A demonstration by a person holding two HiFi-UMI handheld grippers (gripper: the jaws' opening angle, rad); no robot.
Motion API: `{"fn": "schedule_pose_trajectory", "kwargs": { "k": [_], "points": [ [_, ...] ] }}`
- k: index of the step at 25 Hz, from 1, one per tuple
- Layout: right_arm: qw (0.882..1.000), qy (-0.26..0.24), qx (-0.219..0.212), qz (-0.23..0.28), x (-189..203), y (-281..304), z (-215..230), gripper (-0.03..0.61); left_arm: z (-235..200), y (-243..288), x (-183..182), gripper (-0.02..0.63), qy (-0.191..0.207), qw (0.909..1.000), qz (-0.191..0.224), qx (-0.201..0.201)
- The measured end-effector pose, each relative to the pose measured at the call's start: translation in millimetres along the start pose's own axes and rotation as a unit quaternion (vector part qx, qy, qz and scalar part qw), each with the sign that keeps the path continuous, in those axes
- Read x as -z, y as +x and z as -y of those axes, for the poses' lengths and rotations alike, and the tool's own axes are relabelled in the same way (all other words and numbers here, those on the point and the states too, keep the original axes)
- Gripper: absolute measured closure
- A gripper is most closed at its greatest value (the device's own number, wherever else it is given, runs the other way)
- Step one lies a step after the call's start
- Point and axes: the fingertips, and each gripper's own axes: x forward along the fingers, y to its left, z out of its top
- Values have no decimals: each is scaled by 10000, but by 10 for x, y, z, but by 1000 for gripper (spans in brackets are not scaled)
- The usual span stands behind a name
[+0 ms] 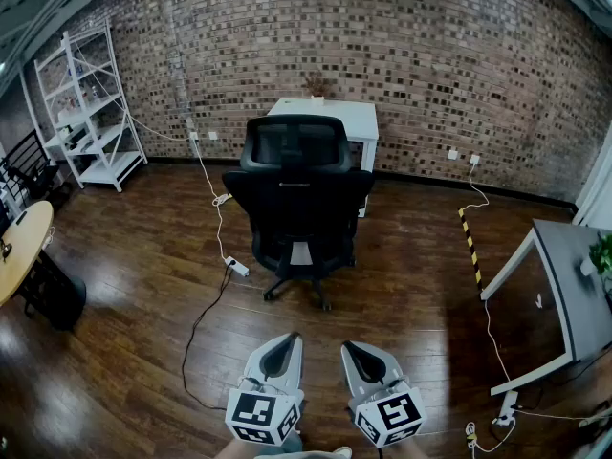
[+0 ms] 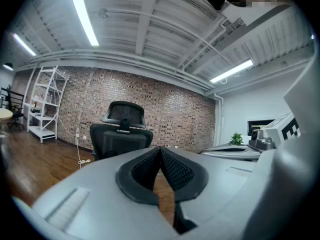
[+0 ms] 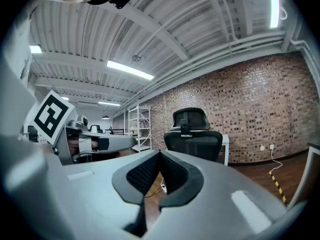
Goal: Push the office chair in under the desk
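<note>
The black office chair [image 1: 299, 199] stands on the brown wood floor [image 1: 402, 285]. Its back faces the person. The white desk [image 1: 356, 119] is right behind it, against the brick wall [image 1: 430, 55]. The chair covers the left part of the desk's front edge. From here you cannot tell how far the seat goes under.

A white cord [image 1: 212, 189] runs down from the wall on the chair's left side. It ends at a white power strip [image 1: 236, 267] just beside the chair's wheels. A black cable [image 1: 196, 333] goes on from there over the floor, to the left of the grippers.

A white shelf [image 1: 91, 103] stands far to the left by the wall. A round wood table [image 1: 21, 247] is at the left edge. A grey table [image 1: 574, 275] with a green plant [image 1: 603, 253] is at the right edge. A yellow and black stripe [image 1: 469, 247] lies on the floor near it.

Each gripper has a cube with black and white square marks [image 1: 258, 415]. They are shapes, not words.

The left gripper [image 1: 288, 338] and the right gripper [image 1: 350, 346] are side by side at the bottom, well apart from the chair. Both point level at it. The left gripper's fingers [image 2: 172, 169] are closed together with nothing between them. The right gripper's fingers [image 3: 172, 171] are closed too and hold nothing.
</note>
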Motion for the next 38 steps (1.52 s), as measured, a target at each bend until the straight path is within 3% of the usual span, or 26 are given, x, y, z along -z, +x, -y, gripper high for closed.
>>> {"fn": "schedule_pose_trajectory", "kwargs": {
  "k": [7,19,28,38],
  "points": [
    [10000,-2,-21,-69,-8,490,-86,578,-473,218,-30,597,7,10000,-38,82],
    [9991,-65,403,-61,-149,1189,-294,577,-1165,416,-208,598,-58,9987,-15,513],
    [9981,-123,584,-127,-107,1417,-230,554,-1416,615,-187,597,-123,9975,0,695],
    [9991,-20,413,-62,-90,1811,-28,548,-1705,901,-193,597,-49,9990,-41,453]
  ]
}}
